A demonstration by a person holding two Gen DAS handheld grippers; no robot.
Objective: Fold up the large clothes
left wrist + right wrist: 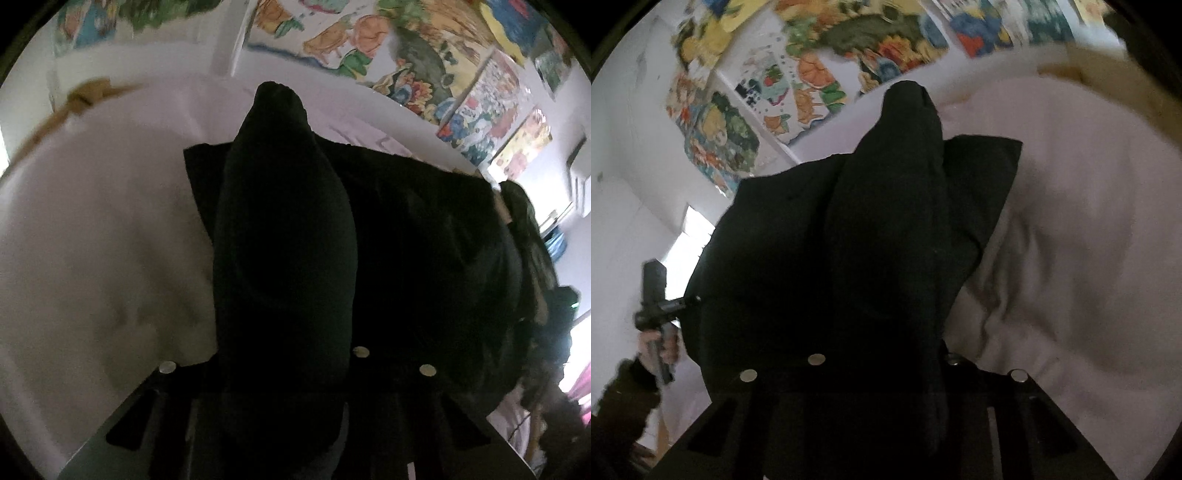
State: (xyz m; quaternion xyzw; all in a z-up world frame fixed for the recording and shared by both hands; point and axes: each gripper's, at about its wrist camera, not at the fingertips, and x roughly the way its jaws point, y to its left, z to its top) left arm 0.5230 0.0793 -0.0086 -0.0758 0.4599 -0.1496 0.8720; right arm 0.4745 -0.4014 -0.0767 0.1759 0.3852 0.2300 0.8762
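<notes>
A large black garment (406, 240) hangs stretched between both grippers above a pale pink bed sheet (92, 240). In the left wrist view my left gripper (284, 110) is shut on a bunched edge of the black garment, whose cloth wraps over the fingers and hides them. In the right wrist view my right gripper (908, 107) is shut on another edge of the black garment (798, 258), the fingers likewise covered by cloth. The left hand-held gripper (653, 310) shows at the left of the right wrist view.
The pale pink sheet (1089, 240) covers the bed under the garment. A tan cloth (74, 103) lies at the bed's far edge. Colourful posters (424, 48) cover the white wall behind. An air conditioner (578, 177) is mounted at the right.
</notes>
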